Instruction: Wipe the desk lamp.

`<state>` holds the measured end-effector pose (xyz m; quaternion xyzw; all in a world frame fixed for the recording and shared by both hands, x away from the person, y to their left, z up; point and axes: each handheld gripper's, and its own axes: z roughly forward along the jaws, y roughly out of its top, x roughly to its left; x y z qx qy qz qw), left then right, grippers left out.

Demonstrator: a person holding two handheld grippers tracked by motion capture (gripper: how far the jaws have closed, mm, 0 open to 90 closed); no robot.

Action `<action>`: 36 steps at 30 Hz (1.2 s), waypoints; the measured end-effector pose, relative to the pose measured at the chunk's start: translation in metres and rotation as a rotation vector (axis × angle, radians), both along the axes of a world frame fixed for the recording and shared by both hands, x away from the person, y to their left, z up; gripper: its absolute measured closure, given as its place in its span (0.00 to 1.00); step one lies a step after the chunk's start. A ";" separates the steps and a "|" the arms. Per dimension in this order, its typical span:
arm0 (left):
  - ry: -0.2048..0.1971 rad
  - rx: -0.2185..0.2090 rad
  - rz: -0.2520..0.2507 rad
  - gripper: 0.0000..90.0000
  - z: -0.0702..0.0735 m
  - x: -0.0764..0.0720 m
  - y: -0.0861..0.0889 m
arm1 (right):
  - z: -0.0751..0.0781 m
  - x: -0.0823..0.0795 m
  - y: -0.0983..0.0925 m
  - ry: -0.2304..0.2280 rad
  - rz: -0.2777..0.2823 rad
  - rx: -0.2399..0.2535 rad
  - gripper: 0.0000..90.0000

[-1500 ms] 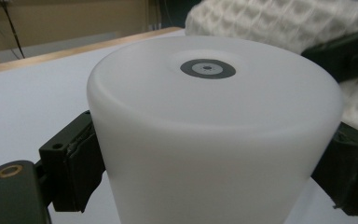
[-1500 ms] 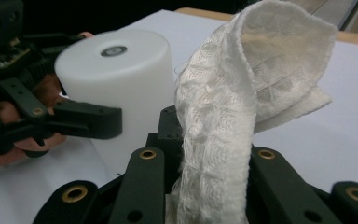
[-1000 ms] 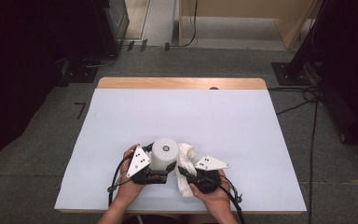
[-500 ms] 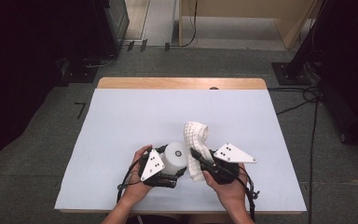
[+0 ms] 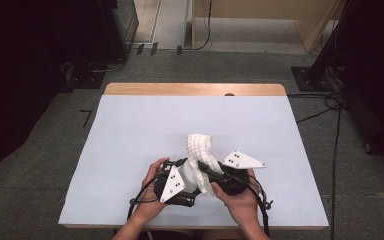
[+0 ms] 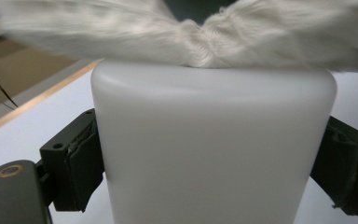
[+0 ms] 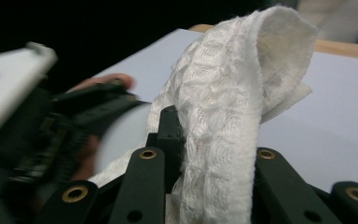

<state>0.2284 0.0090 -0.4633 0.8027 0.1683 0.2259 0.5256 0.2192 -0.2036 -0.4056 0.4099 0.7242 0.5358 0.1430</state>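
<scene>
step: wiping the white cup (image 6: 214,149) | left claw (image 6: 209,175) clamped on cup, hold steady | right claw (image 7: 209,154) pinched shut on cloth (image 7: 228,116), press firmly against the rim

So the container (image 5: 186,179) is my anchor here, sitting on the table (image 5: 130,130) close to the near edge, roughly mid-width. The left gripper (image 5: 180,181) is right at it from the left, one jaw against each side of the container. The cloth (image 5: 202,152) drapes across the container's top and rises behind and to the right of it. The right gripper (image 5: 211,172) is just right of the container, jaws pinched on the cloth. The far half of the table stretches behind the container.
</scene>
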 end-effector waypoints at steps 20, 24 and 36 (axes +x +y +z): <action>0.052 -0.217 0.226 0.10 0.002 0.035 0.030 | -0.011 0.016 -0.049 0.042 -0.200 0.038 0.84; 0.061 -0.222 0.370 0.10 0.001 0.053 0.042 | -0.021 0.021 -0.051 0.034 -0.224 -0.023 0.84; 0.087 -0.203 0.446 0.10 -0.013 0.058 0.050 | -0.048 0.036 -0.055 0.089 -0.229 -0.086 0.83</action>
